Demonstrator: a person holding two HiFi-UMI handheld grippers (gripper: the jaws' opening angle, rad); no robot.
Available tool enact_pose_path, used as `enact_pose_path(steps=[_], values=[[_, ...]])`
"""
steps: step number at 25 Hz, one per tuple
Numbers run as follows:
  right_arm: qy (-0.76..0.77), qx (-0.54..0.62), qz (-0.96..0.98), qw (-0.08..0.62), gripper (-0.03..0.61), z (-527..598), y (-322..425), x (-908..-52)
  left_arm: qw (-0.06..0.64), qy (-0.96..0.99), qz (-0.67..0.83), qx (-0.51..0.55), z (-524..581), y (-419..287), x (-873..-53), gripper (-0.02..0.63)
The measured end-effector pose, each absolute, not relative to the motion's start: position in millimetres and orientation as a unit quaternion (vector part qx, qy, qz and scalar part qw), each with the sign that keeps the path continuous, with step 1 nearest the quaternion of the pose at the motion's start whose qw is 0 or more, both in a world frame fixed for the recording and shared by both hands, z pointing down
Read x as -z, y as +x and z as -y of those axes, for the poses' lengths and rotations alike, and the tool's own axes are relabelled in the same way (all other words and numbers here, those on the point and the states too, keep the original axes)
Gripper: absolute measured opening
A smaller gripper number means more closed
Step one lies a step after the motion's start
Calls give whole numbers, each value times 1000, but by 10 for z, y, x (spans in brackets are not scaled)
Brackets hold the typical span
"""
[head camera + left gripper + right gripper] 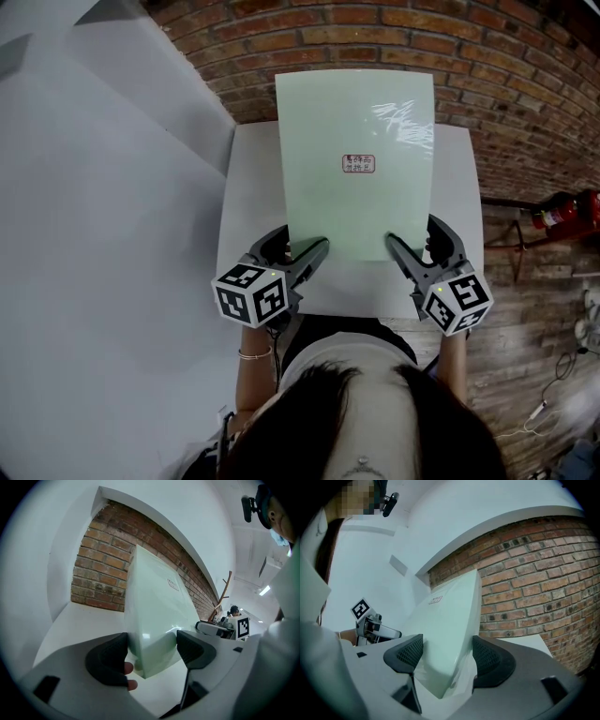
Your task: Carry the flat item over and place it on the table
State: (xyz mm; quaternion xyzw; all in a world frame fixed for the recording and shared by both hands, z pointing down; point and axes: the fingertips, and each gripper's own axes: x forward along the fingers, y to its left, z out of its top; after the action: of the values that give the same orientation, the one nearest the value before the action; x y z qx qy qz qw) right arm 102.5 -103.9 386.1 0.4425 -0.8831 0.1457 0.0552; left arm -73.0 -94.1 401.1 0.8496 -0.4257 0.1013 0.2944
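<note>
Red brick wall (487,56) backs a small white worktop (258,169), with grey-white panels to the left and a red fire extinguisher (561,210) lying off to the right. Standing at the near edge of the worktop, the person holds both tools out over it.

Between them is the flat item, a pale green sheet (356,141) with a glossy, plastic-looking face and a small red-printed label (358,164) near its middle. The left gripper (302,242) has the sheet's near left corner and the right gripper (412,232) has the near right corner. In each gripper view that corner sits between the two dark ribbed pads, which press on it from both sides, so both sets of fingers are clamped on the sheet. The sheet bows a little where they squeeze it.

From above, the sheet covers the middle of the worktop and its far edge reaches past the worktop's back edge, over the brick. The gripper views show it rising at a tilt away from the fingers towards the wall. Whether its near edge touches the white surface I cannot tell.

Each tool's marker cube — left (251,293), right (457,302) — faces up towards the head camera, and a thin bracelet (253,354) shows on the left wrist.
</note>
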Motion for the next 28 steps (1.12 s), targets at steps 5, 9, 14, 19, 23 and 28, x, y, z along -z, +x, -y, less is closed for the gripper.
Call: enact_pose_path(steps=[5, 9, 14, 19, 23, 28], values=[[446, -150, 880, 60, 341, 1185, 959, -3898, 306, 848, 421, -103, 1092, -794, -4067, 341], [448, -157, 878, 63, 341, 1317, 911, -3944, 310, 848, 416, -110, 1242, -833, -4121, 341], [454, -167, 873, 67, 341, 1479, 897, -4052, 317, 847, 410, -120, 1424, -853, -4213, 341], [456, -180, 868, 72, 341, 1597, 926, -4161, 329, 844, 406, -125, 1548, -827, -4307, 341], [458, -189, 865, 77, 341, 1663, 930, -4247, 336, 841, 404, -131, 1612, -827, -4394, 339], [458, -197, 863, 83, 341, 1720, 918, -4353, 347, 837, 402, -135, 1667, -839, -4509, 339]])
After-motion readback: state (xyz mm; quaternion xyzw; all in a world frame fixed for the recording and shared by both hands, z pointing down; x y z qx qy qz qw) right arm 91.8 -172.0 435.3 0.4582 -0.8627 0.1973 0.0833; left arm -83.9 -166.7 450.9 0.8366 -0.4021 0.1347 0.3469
